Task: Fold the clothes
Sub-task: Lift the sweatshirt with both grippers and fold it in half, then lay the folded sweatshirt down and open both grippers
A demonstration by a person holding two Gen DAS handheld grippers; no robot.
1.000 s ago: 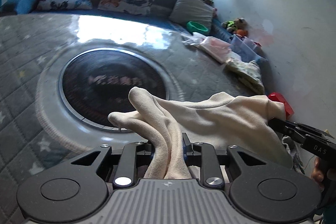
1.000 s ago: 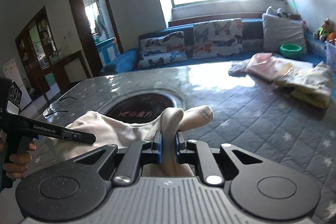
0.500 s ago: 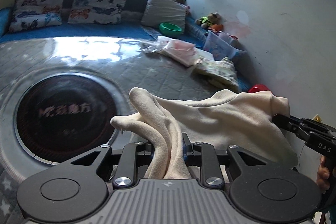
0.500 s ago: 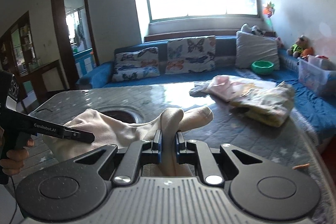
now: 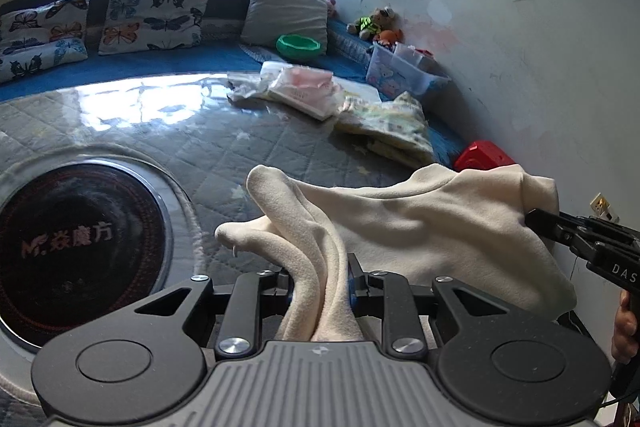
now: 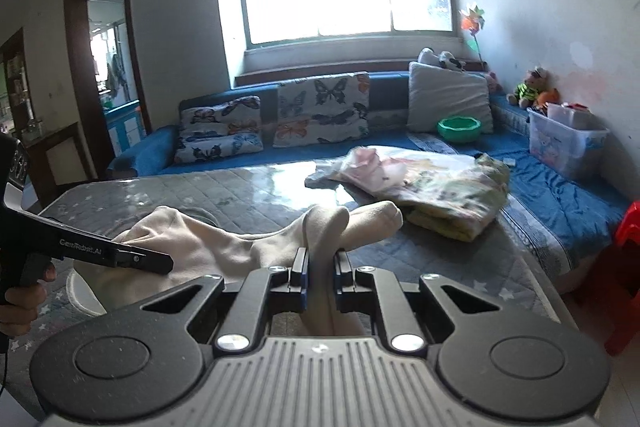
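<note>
The cream fleece garment (image 5: 420, 227) is held stretched in the air above the grey quilted table cover (image 5: 240, 151), which serves as the reference surface. At the garment's left end, the left gripper (image 5: 320, 275) is closed on a bunched fold of the fleece. At the right end, the right gripper (image 6: 320, 263) is clamped on another fold, with two rounded cloth ends protruding past its jaws. A pile of pale printed clothes (image 6: 432, 187) lies on the far right part of the cover, in front of the blue sofa (image 6: 400, 143).
</note>
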